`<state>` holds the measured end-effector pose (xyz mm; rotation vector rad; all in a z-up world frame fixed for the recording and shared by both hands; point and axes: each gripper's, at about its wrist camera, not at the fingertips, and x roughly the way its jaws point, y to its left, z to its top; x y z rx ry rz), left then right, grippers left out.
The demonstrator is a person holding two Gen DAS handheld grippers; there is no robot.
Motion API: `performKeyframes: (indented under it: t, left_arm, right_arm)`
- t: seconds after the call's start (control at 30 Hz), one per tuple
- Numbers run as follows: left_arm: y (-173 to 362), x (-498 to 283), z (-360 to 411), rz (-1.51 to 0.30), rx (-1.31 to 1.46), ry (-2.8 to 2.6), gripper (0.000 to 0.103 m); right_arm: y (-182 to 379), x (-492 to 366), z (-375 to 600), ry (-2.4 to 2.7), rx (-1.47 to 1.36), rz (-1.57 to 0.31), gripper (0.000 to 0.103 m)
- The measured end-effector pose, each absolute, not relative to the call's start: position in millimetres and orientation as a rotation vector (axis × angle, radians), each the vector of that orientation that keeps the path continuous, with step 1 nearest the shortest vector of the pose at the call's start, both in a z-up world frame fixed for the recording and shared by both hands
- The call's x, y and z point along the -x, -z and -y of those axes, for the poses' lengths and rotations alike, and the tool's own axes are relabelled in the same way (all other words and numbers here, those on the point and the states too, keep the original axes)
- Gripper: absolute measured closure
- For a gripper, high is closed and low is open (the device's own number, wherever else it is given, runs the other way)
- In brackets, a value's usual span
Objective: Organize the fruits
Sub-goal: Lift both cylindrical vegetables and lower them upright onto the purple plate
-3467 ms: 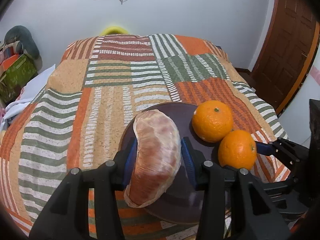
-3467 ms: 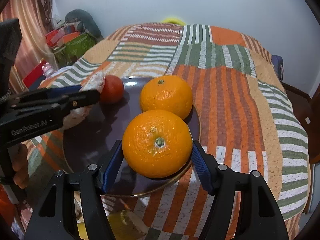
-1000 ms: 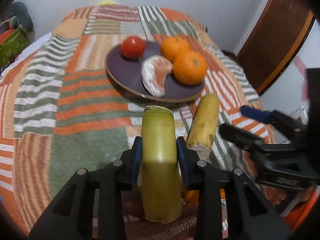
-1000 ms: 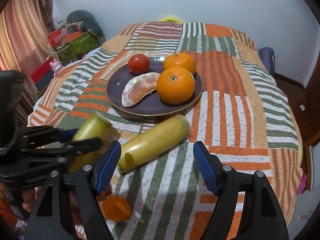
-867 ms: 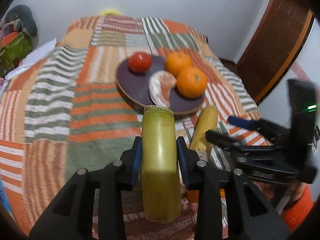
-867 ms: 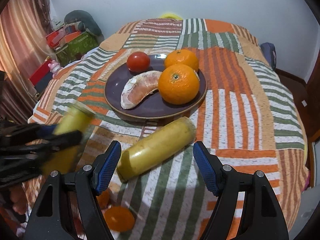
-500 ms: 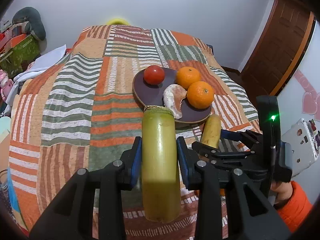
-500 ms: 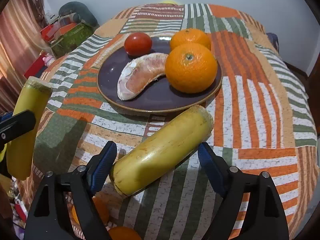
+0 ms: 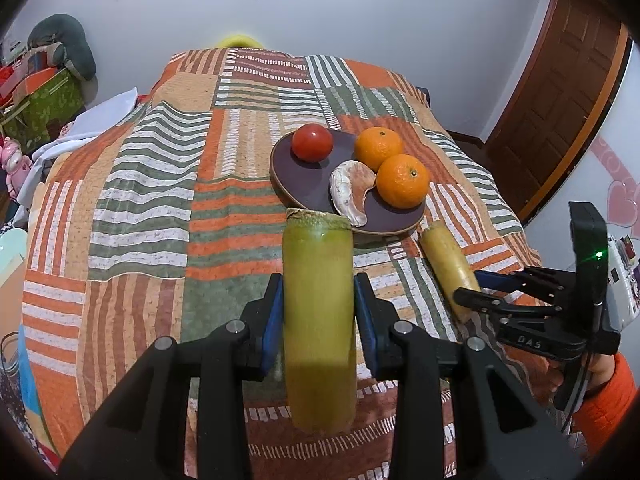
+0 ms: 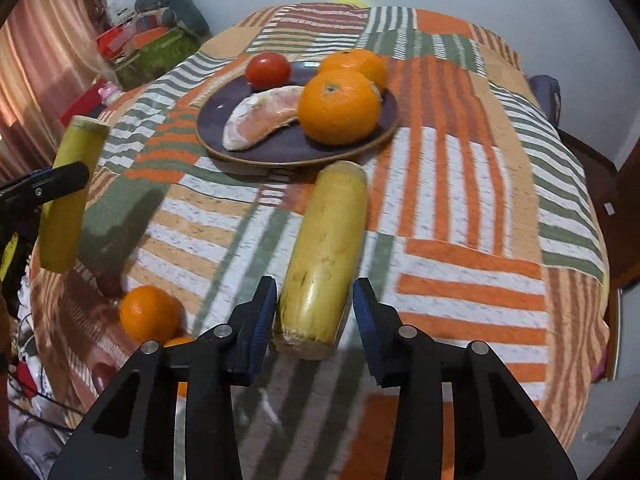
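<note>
My left gripper (image 9: pixel 318 314) is shut on a green sugarcane piece (image 9: pixel 318 320) and holds it above the bed, upright; it also shows at the left of the right wrist view (image 10: pixel 68 196). My right gripper (image 10: pixel 316 312) is open, its jaws on either side of the near end of a yellow sugarcane piece (image 10: pixel 326 256) that lies on the bedspread in front of the plate. The dark plate (image 10: pixel 224 114) holds a tomato (image 10: pixel 267 69), a peeled pomelo segment (image 10: pixel 260 114) and two oranges (image 10: pixel 340 106).
The patchwork bedspread (image 9: pixel 140 208) covers the bed. Loose oranges (image 10: pixel 148 314) lie near the bed's front left edge. Boxes and a cushion (image 9: pixel 48 76) stand at the far left. A wooden door (image 9: pixel 560 100) is at the right.
My left gripper has lifted the green piece higher and back from the plate. My right gripper has moved in and turned so that its open jaws now straddle the yellow piece.
</note>
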<state>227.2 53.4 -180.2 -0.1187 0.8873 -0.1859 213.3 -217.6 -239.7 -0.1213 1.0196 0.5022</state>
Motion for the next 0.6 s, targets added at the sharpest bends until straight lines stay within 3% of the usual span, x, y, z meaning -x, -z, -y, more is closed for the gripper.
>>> performKeyframes:
  t: [0.6]
  left_arm:
    - [179.6, -237.1, -52.6, -0.887, 0.124, 0.182, 0.069]
  right_arm:
    - [249.0, -253.5, 208.8, -0.463, -0.01, -0.997, 0.067]
